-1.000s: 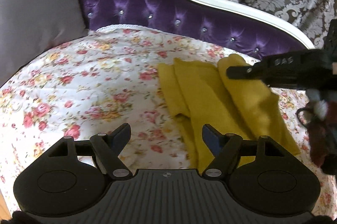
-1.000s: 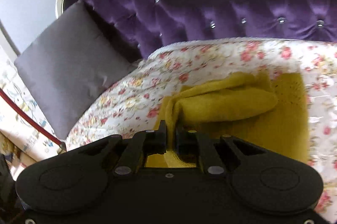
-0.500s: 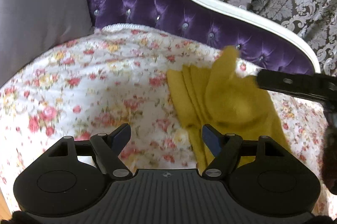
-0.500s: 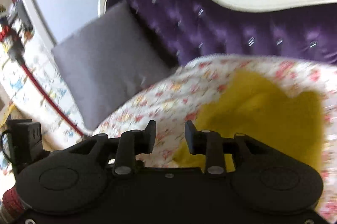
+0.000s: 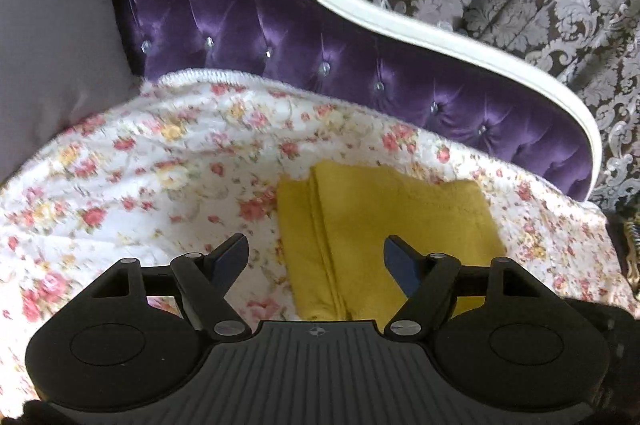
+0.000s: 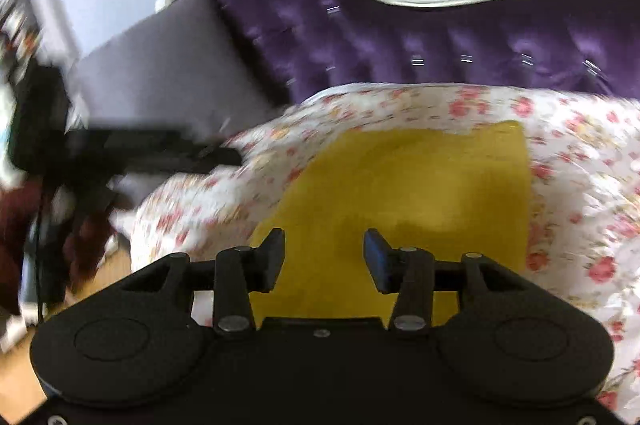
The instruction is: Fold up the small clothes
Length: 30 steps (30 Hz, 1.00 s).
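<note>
Yellow garment [image 5: 384,225] folded flat on floral cover [image 5: 168,161], long axis toward purple headboard [image 5: 256,25]. Left gripper [image 5: 316,257] wide open, empty. Right gripper [image 6: 324,253] just opening, empty above cloth.

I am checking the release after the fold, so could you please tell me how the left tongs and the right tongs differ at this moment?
The left tongs stand wide apart, while the right tongs show a narrower gap and have just been opening. The left tongs straddle the left edge of the yellow cloth, partly over the floral cover; the right tongs sit wholly over the cloth. Both are empty.
</note>
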Available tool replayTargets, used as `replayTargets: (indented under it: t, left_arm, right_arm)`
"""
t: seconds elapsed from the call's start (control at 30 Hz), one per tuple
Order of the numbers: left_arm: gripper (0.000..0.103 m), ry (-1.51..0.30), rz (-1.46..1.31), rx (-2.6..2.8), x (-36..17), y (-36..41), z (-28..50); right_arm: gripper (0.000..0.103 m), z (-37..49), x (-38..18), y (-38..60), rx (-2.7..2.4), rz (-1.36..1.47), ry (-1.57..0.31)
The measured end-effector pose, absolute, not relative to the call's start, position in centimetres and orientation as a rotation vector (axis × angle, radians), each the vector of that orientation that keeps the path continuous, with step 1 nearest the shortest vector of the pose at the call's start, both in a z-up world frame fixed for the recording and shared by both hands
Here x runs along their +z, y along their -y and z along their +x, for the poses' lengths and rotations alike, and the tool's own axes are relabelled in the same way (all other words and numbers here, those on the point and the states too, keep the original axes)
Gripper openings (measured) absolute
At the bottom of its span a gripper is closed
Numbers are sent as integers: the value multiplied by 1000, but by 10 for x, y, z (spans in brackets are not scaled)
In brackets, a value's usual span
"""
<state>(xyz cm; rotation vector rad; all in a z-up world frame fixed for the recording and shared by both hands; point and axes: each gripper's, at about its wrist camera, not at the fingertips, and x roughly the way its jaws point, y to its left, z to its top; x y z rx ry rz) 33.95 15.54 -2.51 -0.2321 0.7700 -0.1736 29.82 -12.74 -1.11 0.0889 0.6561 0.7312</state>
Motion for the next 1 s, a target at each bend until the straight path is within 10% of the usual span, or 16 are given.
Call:
replayTargets:
  t: [0.43,0.5,0.57,1.0]
  left_arm:
    - [74,-854,-304,-202,-33,-156,361]
    - [74,-862,-314,-204,-34,-157,364]
    - [74,-871,-322,-211,-35,-158,365]
    - [88,-964,-430,-368,-47,-137,391]
  right_arm:
    - [57,247,-37,42,809,-409,-522]
    - [54,248,-43,36,791,-483,-532]
    - [10,248,-48,33,785,-523,-526]
    - [10,261,1,114,695,-43,-478]
